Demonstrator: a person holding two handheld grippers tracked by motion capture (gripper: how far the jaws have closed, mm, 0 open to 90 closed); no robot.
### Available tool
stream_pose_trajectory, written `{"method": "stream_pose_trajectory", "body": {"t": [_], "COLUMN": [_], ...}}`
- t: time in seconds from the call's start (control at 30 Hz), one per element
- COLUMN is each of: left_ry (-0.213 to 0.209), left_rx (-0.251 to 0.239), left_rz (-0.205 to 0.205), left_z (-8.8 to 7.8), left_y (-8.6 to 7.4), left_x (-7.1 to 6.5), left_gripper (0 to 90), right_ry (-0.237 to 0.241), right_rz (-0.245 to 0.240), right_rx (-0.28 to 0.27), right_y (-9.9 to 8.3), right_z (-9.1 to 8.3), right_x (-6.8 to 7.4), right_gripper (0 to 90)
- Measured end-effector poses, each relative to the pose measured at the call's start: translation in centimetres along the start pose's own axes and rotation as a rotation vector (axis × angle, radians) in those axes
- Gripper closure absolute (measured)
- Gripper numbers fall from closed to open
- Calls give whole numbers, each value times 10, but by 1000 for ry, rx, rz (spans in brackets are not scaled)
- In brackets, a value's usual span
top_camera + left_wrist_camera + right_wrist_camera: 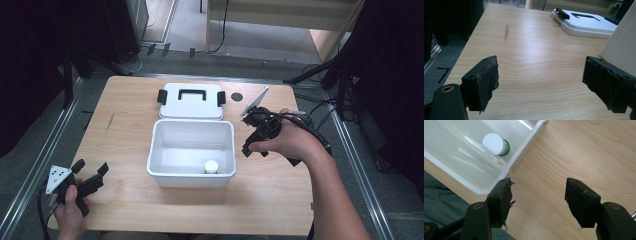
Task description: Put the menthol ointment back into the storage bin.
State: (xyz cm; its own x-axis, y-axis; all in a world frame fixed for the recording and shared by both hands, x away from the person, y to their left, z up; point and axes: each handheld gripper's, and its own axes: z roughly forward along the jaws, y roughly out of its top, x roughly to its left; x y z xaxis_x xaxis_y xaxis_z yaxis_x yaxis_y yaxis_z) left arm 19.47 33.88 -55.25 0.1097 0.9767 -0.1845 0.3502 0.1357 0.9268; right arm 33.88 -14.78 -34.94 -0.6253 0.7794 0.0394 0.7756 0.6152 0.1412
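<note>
— Nearest the lens, what's there?
— Both hands at the near edge of a pale wooden table (125, 130). One holds the left gripper (90, 172) low at the near left corner, jaws spread wide over bare wood, nothing between them.
— And the room?
— Grey floor, metal rails along both sides, dark stands behind.
— Containers?
— An open white bin (192, 150) sits mid-table; a small white-capped bottle (211, 166) stands upright in its near right corner. Its lid (191, 101), with black handle and latches, lies flat just behind.
— The other tool?
— The right gripper (256, 142) hovers just right of the bin, jaws apart, holding nothing.
</note>
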Motion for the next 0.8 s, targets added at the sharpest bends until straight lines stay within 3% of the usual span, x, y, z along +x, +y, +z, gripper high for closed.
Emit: {"method": "stream_pose_trajectory", "body": {"t": [0.43,0.8], "left_ry": [1,2], "left_rx": [-2,-2], "left_rz": [4,8], "left_z": [0,0], "left_y": [0,0], "left_x": [0,-1], "left_gripper": [139,139], "right_ry": [17,38], "right_rz": [48,98], "right_rx": [-17,-31], "right_y": [-25,-53], "right_z": [11,31], "right_x": [-23,-45], "right_gripper": [389,381]}}
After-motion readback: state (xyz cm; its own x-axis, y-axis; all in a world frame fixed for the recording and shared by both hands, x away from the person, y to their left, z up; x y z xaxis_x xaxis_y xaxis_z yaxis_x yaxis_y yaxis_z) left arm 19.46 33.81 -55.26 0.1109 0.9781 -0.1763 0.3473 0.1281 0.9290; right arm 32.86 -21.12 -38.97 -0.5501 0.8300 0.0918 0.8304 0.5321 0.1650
